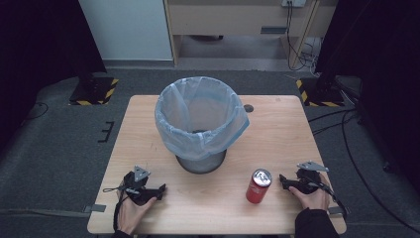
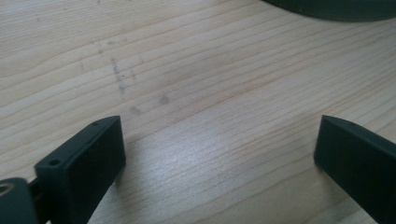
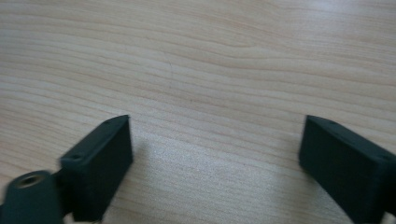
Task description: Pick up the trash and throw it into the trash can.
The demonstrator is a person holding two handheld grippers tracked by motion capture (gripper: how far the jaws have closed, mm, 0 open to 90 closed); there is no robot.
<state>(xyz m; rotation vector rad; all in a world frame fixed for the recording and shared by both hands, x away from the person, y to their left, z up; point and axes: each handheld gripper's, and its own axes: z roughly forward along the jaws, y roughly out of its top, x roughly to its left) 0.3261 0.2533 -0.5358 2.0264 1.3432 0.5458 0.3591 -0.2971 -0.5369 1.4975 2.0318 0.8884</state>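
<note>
The left gripper [image 1: 159, 189] rests low on the wooden table [image 1: 148, 119] with its jaws spread wide and nothing between them. Ahead of it and to its right stands the bin [image 1: 200, 124], lined with a pale blue bag; its bottom looks dark and, as far as the high view tells, empty. Just to the left of the right gripper [image 1: 283, 181], whose jaws also stand wide and empty, a red can [image 1: 258, 186] stands upright near the table's front edge. The likely risk: a jaw nudging the can before closing could tip it over, or a careless swing could drag the light bin.
</note>
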